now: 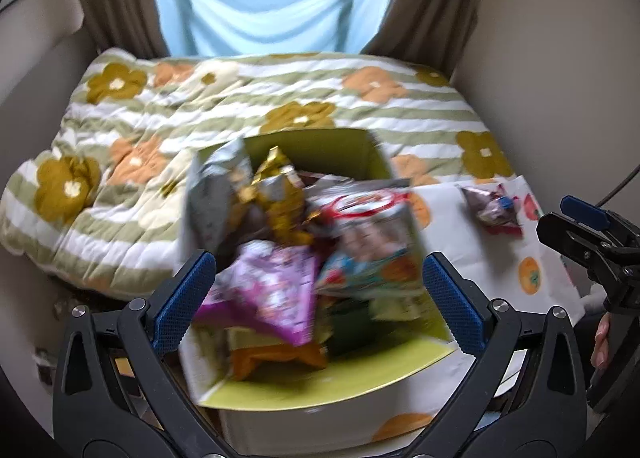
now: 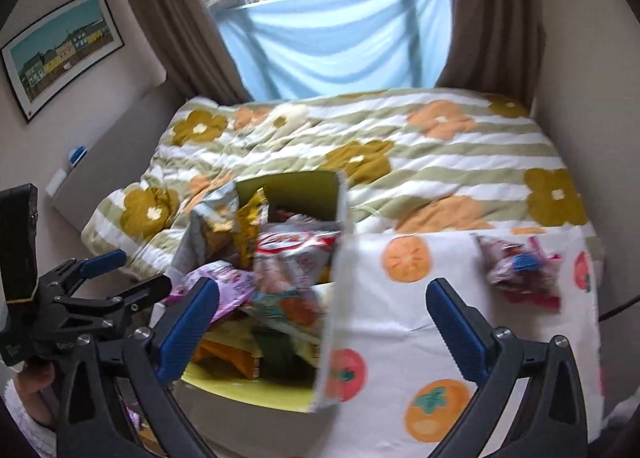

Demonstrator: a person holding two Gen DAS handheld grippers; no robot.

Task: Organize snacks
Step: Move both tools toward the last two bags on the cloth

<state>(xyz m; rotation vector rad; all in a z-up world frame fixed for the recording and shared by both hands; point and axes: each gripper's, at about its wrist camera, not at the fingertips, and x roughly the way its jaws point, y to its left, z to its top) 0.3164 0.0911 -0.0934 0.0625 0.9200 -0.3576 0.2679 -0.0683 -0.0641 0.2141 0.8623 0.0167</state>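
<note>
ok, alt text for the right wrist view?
An open right claw hovers, holding nothing, over a green-lined box crammed with snack bags, beside a fruit-print cloth on which one red snack packet lies alone. The left claw shows at the left edge; a floral quilt and window lie behind.

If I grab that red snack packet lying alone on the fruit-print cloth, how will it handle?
The red snack packet looks crinkled and puffy, so probably light and floppy. Its glossy film may slip between pads. It lies flat, so it is unlikely to roll.
</note>
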